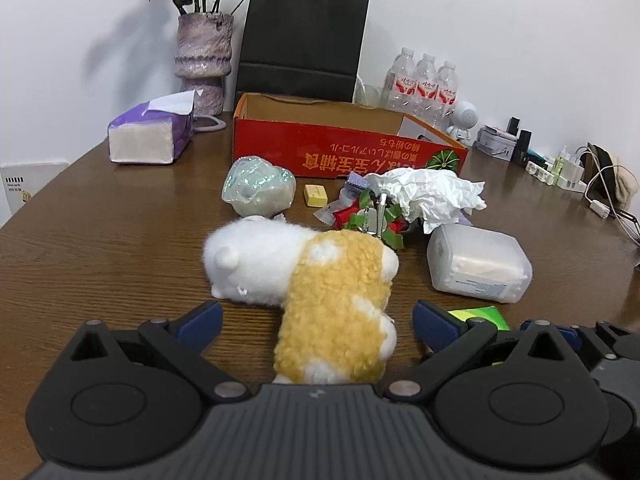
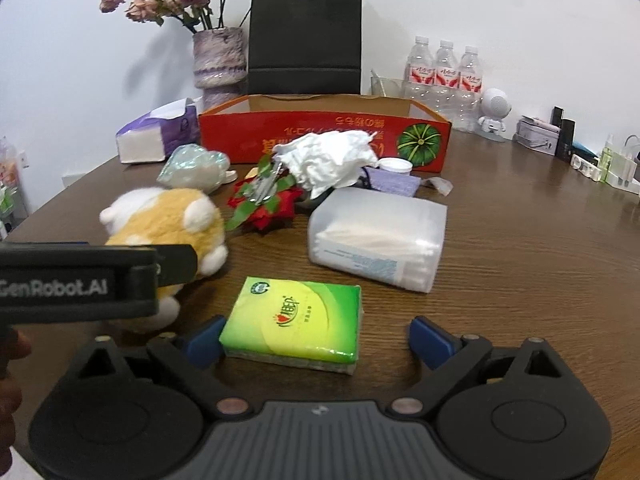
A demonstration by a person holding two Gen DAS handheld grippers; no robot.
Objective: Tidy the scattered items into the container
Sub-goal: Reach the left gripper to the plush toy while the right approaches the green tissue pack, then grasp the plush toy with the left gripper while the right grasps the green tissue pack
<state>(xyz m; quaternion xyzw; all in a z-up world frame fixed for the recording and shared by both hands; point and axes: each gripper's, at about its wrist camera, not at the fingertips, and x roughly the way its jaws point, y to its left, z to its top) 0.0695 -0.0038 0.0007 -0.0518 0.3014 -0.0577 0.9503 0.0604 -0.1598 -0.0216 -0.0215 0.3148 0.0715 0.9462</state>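
Your left tool (image 1: 318, 318) stands wide open astride the plush toy (image 1: 308, 276), its blue pads clear of the fur on both sides; the toy lies on its side on the counter (image 1: 100, 240), long axis running from the tool up and to the left, white head toward the far side. Your right tool (image 2: 316, 338) is also open around the green tissue pack (image 2: 294, 318), which lies flat just ahead of it; the left pad looks to be touching the pack's edge, the right pad stands well apart. The pack's long axis runs away from you, tilted a little to the right. Only the right wrist view shows that pack whole; in the left view you get just a green corner beside the right pad. The right view also shows your left tool from the side, over the toy. Both views show the red cardboard box (image 1: 348, 152) open-topped at the far side, behind the crumpled tissue (image 1: 426, 192), the artificial flower (image 2: 266, 204) and the clear plastic case (image 1: 478, 264).
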